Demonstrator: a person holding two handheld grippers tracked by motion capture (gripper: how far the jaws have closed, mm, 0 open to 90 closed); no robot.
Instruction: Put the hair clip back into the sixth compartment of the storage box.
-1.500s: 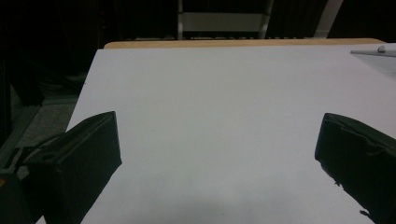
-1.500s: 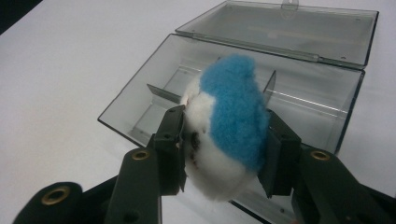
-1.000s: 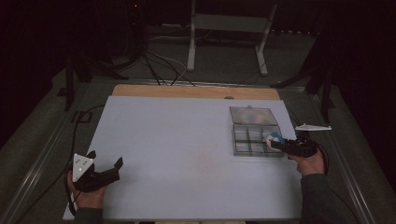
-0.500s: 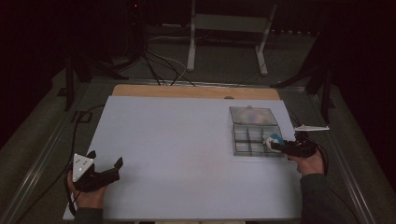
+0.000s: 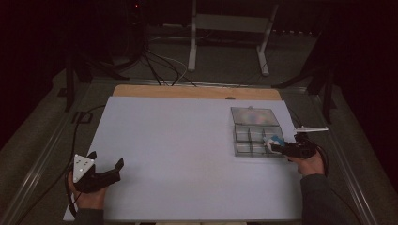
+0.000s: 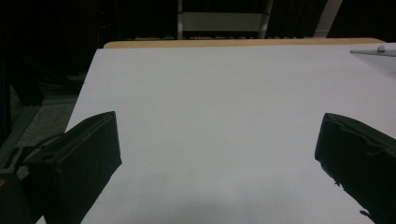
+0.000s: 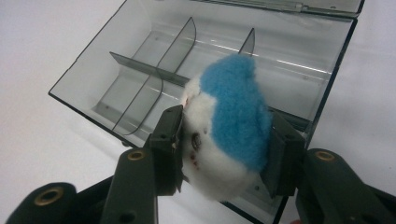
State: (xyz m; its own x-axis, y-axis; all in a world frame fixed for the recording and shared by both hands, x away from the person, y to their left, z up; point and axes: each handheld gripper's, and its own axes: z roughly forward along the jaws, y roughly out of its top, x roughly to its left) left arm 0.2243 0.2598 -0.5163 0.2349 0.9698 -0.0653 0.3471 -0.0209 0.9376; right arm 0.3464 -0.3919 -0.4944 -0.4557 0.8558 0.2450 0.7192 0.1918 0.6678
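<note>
While the right gripper (image 7: 224,154) squeezes it from both sides, a small fluffy toy (image 7: 229,126), blue on top and white below, sits tight between the two black jaws. Just past the jaws is a clear plastic box (image 7: 116,74) with thin walls that split it into little rooms. The toy hangs over the near edge of the box, at the corner closest to the jaws. The lid (image 7: 299,7) stands open on the far side. In the high view the right hand (image 5: 309,161) is just beside the box (image 5: 256,136), and the toy (image 5: 273,140) is a tiny blue and white dot at the box's edge.

The left gripper (image 6: 219,154) has its jaws spread wide apart with nothing between them. Only the white table (image 6: 210,102) lies ahead of them. In the high view the left gripper (image 5: 105,168) is well apart from the box.
</note>
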